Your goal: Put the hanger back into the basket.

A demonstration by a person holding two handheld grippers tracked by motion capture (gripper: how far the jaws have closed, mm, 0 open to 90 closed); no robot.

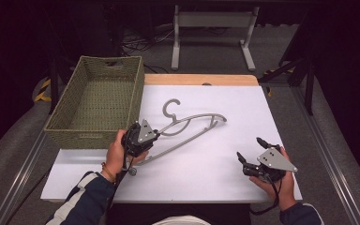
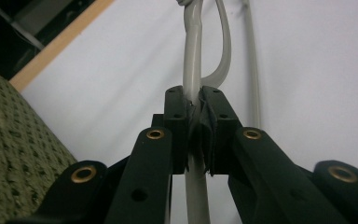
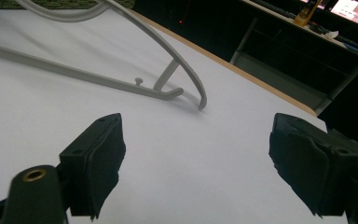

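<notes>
Left gripper [image 1: 155, 136] clamping grey hanger [image 1: 194, 123], woven basket [image 1: 73, 108] beside

- Wearing dark navy sleeves [image 1: 86, 199] with pale stripes, plus a beaded bracelet [image 1: 107, 171] at the left wrist.
- Carrying a grey three-cornered plate, dotted with small screws, atop the black left gripper [image 1: 155, 135] and right gripper [image 1: 249, 151].
- Trailing a black cable [image 1: 268, 206] behind the right one.
- Showing brass rivets [image 2: 155, 134] on black jaw arms and worn rubbery pads [image 3: 103, 154].
</notes>
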